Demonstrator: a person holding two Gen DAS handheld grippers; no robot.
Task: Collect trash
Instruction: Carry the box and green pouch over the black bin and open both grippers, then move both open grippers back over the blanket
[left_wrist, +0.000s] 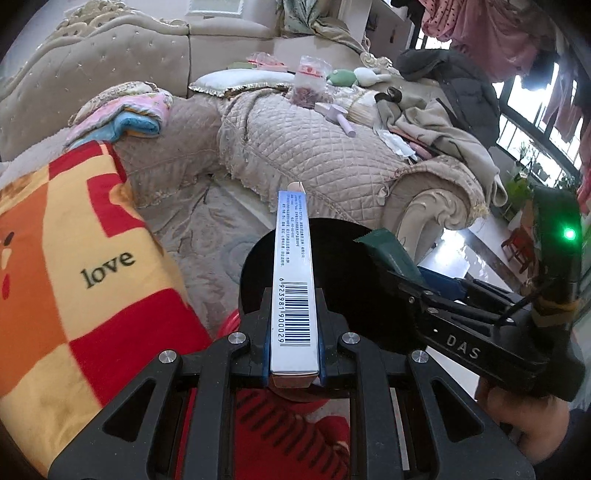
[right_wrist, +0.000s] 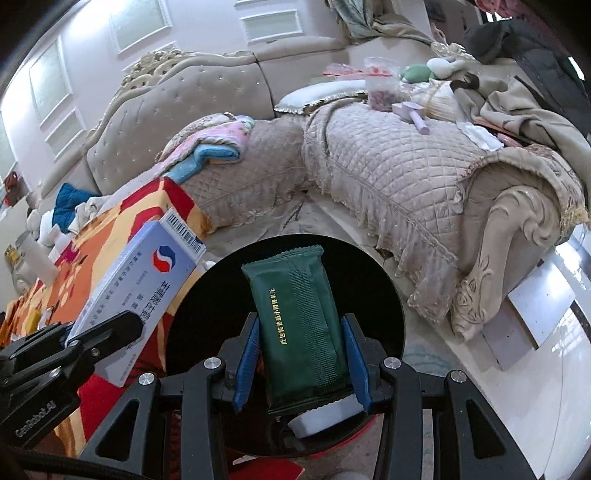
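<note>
From the left wrist, the left gripper (left_wrist: 294, 325) is pressed together on a slim white box (left_wrist: 293, 266), barcode edge up, held over the dark mouth of a bin (left_wrist: 343, 280); the right gripper (left_wrist: 397, 264) reaches in from the right with a green packet (left_wrist: 384, 251) over the same opening, a sofa (left_wrist: 325, 155) behind. From the right wrist, the right gripper (right_wrist: 301, 362) pinches the green packet (right_wrist: 299, 325) between its blue pads (right_wrist: 246, 365) above the bin (right_wrist: 207, 295), while the box (right_wrist: 144, 288) shows at left in the left gripper (right_wrist: 110, 328).
</note>
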